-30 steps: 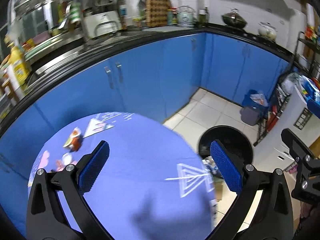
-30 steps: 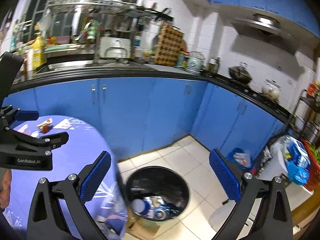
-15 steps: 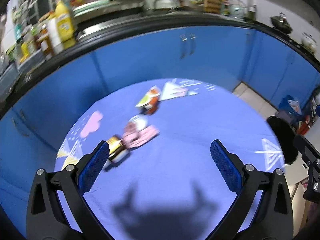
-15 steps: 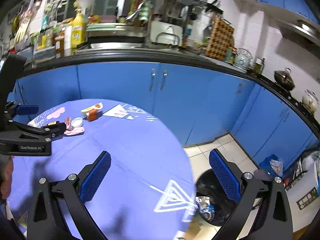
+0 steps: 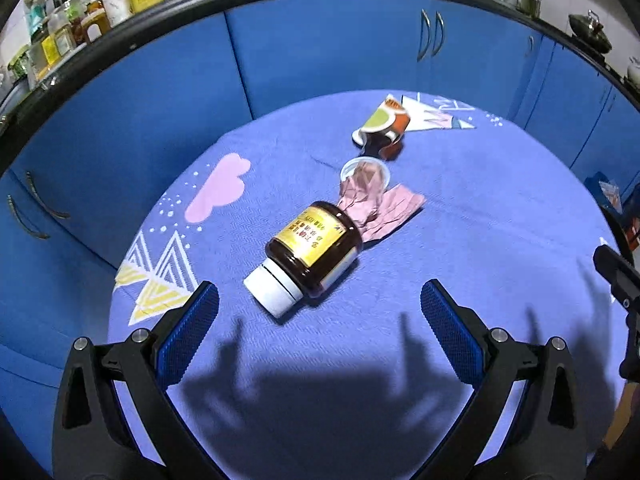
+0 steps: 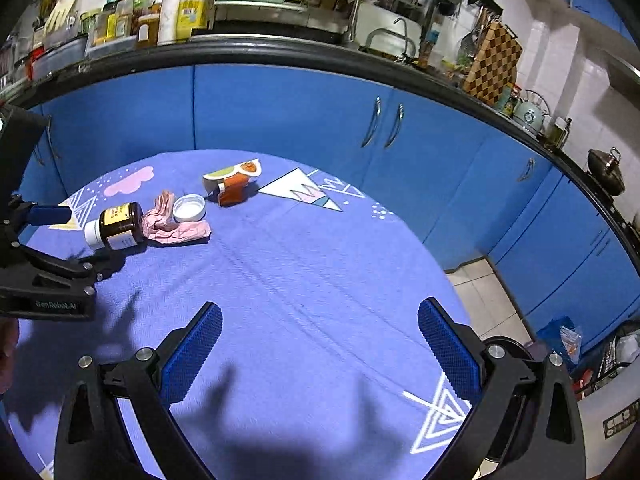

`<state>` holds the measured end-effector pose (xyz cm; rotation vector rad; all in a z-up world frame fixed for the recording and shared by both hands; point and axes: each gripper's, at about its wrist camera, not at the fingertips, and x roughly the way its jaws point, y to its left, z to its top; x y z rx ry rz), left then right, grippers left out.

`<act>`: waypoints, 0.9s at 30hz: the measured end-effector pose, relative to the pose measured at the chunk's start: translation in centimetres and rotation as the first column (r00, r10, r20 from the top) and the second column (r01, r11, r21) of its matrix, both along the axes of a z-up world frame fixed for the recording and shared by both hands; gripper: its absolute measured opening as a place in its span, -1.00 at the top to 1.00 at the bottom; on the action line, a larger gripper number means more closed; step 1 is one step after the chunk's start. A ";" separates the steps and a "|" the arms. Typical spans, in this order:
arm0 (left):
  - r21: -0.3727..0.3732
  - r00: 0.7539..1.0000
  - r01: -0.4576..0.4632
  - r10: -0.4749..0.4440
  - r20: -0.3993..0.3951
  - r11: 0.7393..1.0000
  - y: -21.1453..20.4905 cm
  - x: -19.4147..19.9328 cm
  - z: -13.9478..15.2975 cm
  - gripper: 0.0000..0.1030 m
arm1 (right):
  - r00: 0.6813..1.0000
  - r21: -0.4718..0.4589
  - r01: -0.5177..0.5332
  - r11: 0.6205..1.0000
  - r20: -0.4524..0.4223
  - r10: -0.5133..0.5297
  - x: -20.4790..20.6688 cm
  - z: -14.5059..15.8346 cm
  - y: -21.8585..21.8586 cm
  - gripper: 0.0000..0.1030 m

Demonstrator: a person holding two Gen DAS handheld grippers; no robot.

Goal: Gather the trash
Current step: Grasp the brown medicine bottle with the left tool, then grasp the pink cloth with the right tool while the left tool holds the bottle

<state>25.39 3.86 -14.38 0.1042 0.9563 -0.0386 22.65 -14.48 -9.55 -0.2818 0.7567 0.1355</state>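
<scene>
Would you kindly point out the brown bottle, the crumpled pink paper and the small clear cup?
brown bottle (image 5: 316,246), left wrist view, on its yellow label.
crumpled pink paper (image 5: 394,212), left wrist view, on its flat outer part.
small clear cup (image 6: 189,208), right wrist view, on its inside.

Sharp fisheye frames, overhead light, dark foreground shadows
</scene>
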 end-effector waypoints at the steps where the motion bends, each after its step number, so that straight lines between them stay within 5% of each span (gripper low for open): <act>1: -0.002 1.000 0.003 -0.003 -0.002 1.000 0.1 0.2 -0.3 -0.93 | 1.000 0.000 0.000 1.000 -0.004 0.000 0.2 -0.1 0.2 -0.86; 10: -0.020 1.000 0.031 -0.031 0.002 0.999 1.1 2.1 -1.1 -0.88 | 1.000 -0.011 -0.012 1.000 -0.022 0.012 1.5 -1.0 1.8 -0.86; 20: -0.011 0.998 0.049 -0.049 -0.029 0.999 2.0 2.7 -2.6 0.10 | 0.996 0.016 -0.053 0.998 -0.068 0.054 3.0 -2.2 3.9 -0.86; 27: -0.040 1.000 0.021 -0.022 -0.006 0.999 3.9 2.3 -2.1 0.11 | 0.987 0.037 -0.139 0.990 -0.076 0.142 3.5 -2.9 6.9 -0.86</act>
